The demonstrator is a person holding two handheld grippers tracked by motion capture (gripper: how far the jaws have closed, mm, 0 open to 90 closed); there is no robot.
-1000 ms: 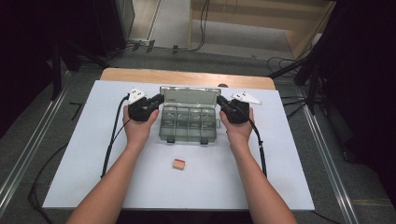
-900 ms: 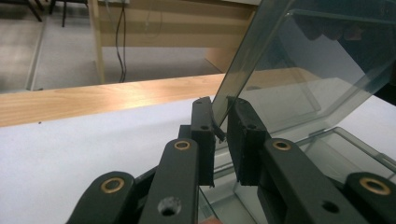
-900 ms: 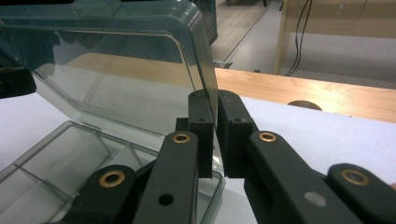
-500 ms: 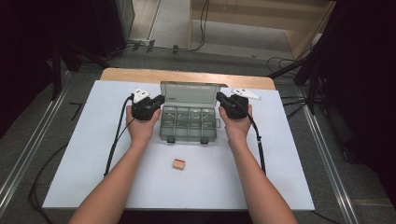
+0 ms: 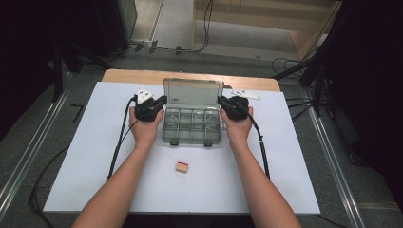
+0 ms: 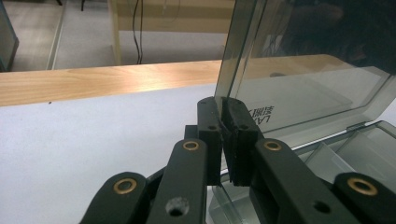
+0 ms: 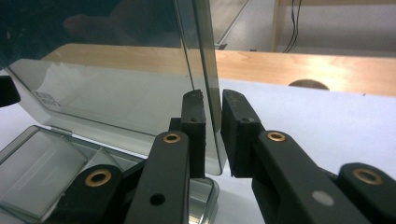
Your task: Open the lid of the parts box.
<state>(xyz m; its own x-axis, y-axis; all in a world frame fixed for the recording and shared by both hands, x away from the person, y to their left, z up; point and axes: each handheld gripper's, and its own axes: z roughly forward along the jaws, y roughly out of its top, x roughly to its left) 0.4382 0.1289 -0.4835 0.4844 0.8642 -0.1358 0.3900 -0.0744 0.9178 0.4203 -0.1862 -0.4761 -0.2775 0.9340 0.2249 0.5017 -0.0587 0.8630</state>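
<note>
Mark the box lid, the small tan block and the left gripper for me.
box lid [image 5: 194, 91], high view, middle of the raised clear panel.
small tan block [image 5: 182, 166], high view, its top face.
left gripper [image 6: 223, 135], left gripper view, between the fingertips pinching the lid's edge.

L gripper [image 6: 223, 140] jaws clamped on box lid [image 6: 308, 70] edge

The lid [image 6: 308, 79] of the clear box bears a small dark print near its lower edge, seen in the left gripper view just beside the left tool [image 6: 223, 140]. It shows through the plastic turned about: letters like "LA" and two or three blurred characters beside them. The rest cannot be read.
</note>
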